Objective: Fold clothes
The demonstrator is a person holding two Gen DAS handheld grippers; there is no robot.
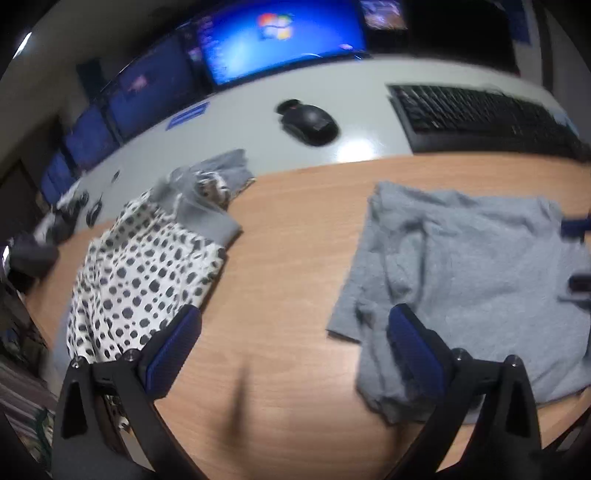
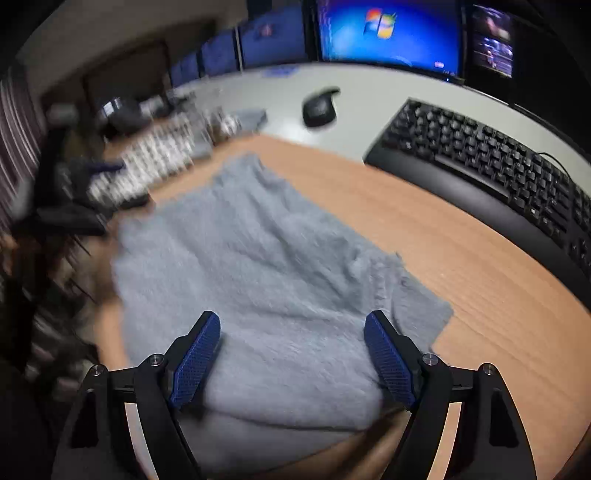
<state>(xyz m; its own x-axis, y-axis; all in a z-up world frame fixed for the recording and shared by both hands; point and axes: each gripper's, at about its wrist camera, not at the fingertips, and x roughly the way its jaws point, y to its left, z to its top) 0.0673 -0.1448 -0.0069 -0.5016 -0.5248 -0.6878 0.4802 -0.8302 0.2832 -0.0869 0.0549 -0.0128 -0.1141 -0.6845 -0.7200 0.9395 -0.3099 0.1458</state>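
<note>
A grey shirt (image 1: 476, 280) lies rumpled and partly folded on the wooden table (image 1: 288, 266). It fills the middle of the right wrist view (image 2: 258, 273). My left gripper (image 1: 293, 332) is open and empty over bare wood, its right finger above the shirt's left edge. My right gripper (image 2: 291, 332) is open and empty, hovering over the shirt's near part. It shows at the right edge of the left wrist view (image 1: 576, 254). A black-and-white spotted garment (image 1: 147, 273) with a grey band lies at the left, blurred in the right wrist view (image 2: 155, 166).
A black keyboard (image 1: 480, 118) (image 2: 498, 181) and a black mouse (image 1: 310, 122) (image 2: 319, 107) sit on the grey desk behind the wood. Lit monitors (image 1: 280, 33) stand at the back. Dark clutter (image 1: 33, 254) sits at the far left.
</note>
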